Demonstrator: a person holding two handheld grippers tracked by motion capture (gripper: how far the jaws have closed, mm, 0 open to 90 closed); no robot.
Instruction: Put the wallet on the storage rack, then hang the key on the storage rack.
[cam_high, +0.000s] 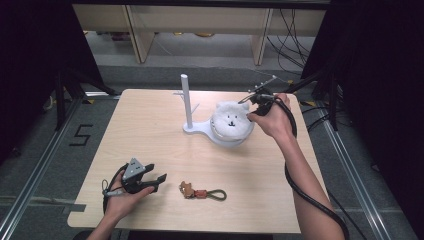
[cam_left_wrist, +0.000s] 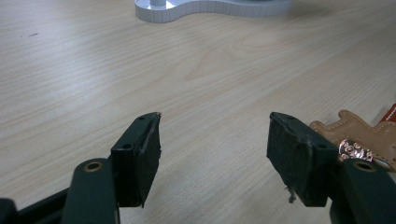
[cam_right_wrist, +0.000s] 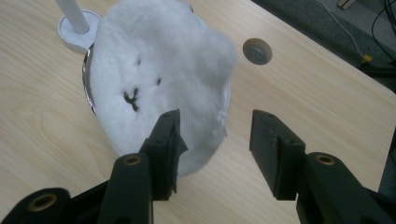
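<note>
The fluffy white plush bear-face pouch (cam_high: 231, 121) rests on the round dish of the white plastic stand (cam_high: 200, 128), at the far centre-right of the pale wooden table (cam_high: 150, 130). The right gripper (cam_high: 248, 100) hovers at the pouch's far-right edge, jaws spread with nothing between them; in the right gripper view one pad (cam_right_wrist: 169, 140) overlaps the plush rim without pressing it. The stand's upright white post (cam_high: 185, 100) rises just left of the pouch, so open room lies to the right and near sides; the far right table edge is close behind that hand.

The left gripper (cam_high: 150, 180) sits low at the near left, jaws spread and empty. The tan leather keychain with an olive cord loop (cam_high: 202, 192) lies just to its right, long axis running left to right, leather end toward the gripper. Judgement: the left hand is nearer the keychain, the right nearer the pouch. The near table edge is close; bare table lies beyond the keychain.
</note>
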